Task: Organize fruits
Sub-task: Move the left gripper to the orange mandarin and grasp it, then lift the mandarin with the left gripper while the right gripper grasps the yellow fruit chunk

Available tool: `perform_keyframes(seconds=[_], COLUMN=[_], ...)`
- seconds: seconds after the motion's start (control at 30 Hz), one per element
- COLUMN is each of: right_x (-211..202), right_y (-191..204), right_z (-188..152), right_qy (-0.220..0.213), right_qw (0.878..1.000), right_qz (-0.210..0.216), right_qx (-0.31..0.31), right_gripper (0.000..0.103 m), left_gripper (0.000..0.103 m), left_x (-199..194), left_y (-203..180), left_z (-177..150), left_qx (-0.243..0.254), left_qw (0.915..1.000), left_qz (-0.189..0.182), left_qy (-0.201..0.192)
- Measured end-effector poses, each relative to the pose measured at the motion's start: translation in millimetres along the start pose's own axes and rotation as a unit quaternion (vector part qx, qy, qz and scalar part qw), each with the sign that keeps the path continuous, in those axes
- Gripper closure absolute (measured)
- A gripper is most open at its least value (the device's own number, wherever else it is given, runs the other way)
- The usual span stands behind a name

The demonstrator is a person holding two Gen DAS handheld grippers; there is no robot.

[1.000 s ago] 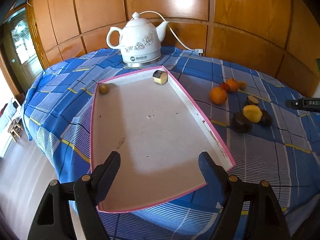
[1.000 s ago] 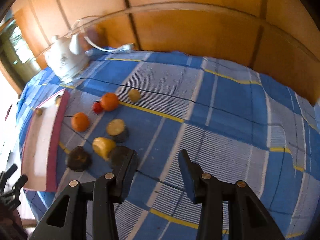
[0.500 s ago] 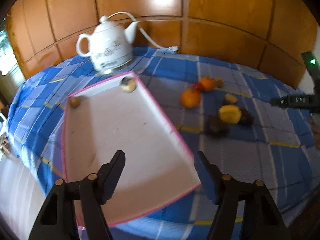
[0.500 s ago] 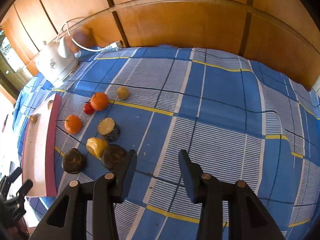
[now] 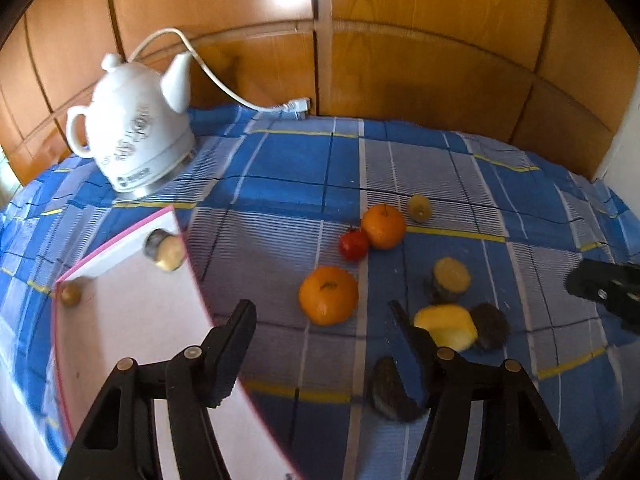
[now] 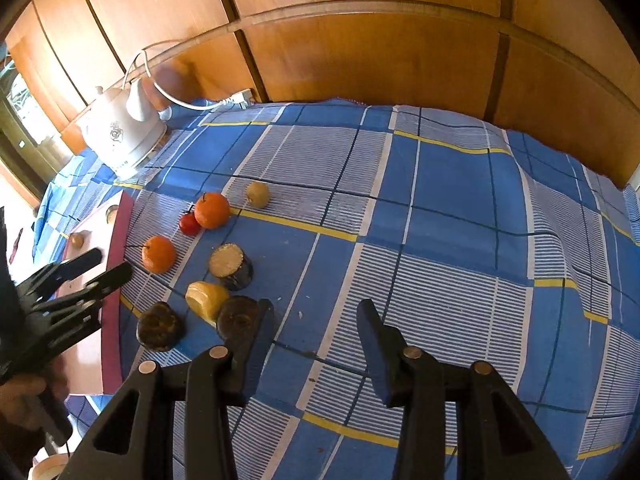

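Left gripper (image 5: 320, 320) fingers closing, nothing between; near orange (image 5: 328, 295) just ahead, beside tray (image 5: 132, 320) edge. Right gripper (image 6: 316, 332) parted, empty. Centre fingers round orange first; tray has room.

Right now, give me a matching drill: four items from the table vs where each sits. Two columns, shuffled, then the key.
Items
1. white kettle
2. red tomato
3. small brownish round fruit
4. yellow fruit piece

Places
A. inside the pink-rimmed tray, at its far corner
B. touching the far orange on the cloth
C. back of the table by the wood panelling, cord plugged in
D. between two dark chunks, near the right hand-held gripper

Pairs: 1-C, 2-B, 3-A, 4-D
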State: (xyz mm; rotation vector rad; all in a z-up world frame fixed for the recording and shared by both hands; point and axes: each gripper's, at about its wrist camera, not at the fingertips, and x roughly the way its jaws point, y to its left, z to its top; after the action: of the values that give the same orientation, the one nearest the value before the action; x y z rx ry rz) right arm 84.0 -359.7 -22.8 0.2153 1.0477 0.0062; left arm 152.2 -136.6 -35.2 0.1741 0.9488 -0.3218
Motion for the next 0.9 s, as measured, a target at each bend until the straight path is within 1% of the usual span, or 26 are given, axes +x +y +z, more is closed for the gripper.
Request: perform_keyframes(seconds=[0.2,0.23,0.27,0.3,0.4,0.47,0.67,0.83,0.9], right_x=[1.3,1.6,2.1,2.3,3.3,5.7,17.5,23.5,23.2], right_y=[-2.5,-2.3,-1.8,-1.5,-2.1,-3.2,-3.2,4.6,11.1], right_z=[1.8,1.6,1.7,1.8,1.4,1.0,-3.1,-7.4,-8.7], right_qy=[0.002,0.003,0.004,0.004,0.004,0.008,0.027,0.032,0.027], right_qw=[1.0,1.0,1.0,1.0,1.0,1.0,1.0,0.999,0.999], right_qz=[0.007,0.008,0.009,0.008,0.009,0.006,0.003,0.016,0.037], right_qx=[0.008,0.008,0.008,0.006,0.004,0.006,0.002,-0.014,-0.025], right_gripper=[0.059,0.059,0.059,0.059,0.059,0.059,0.059,0.059,0.059], left_gripper=[0.037,0.045,0.06,0.061,0.062,0.062,0.062,0.062,0.062], left_x=[38.2,46.5,50.8,55.6,53.1,41.8,-3.9,-41.9,-54.8], left_y=[-4.8,-5.5,-6.0,-6.8,-4.3,-2.4,-1.2,-1.5,-1.3], left_z=[10.4,11.3,11.3,11.1,9.8,7.1,-4.5,-35.4,-50.9], left_qx=[-0.004,-0.006,-0.007,-0.005,-0.016,-0.023,-0.023,-0.012,-0.008], left_qw=[0.9995,0.9991,0.9988,0.9986,0.9987,0.9988,0.9982,0.9962,0.9952], left_qz=[0.004,-0.003,-0.007,-0.007,-0.02,-0.029,-0.054,-0.081,-0.091], left_qy=[0.031,0.042,0.047,0.053,0.045,0.031,-0.013,-0.031,-0.033])
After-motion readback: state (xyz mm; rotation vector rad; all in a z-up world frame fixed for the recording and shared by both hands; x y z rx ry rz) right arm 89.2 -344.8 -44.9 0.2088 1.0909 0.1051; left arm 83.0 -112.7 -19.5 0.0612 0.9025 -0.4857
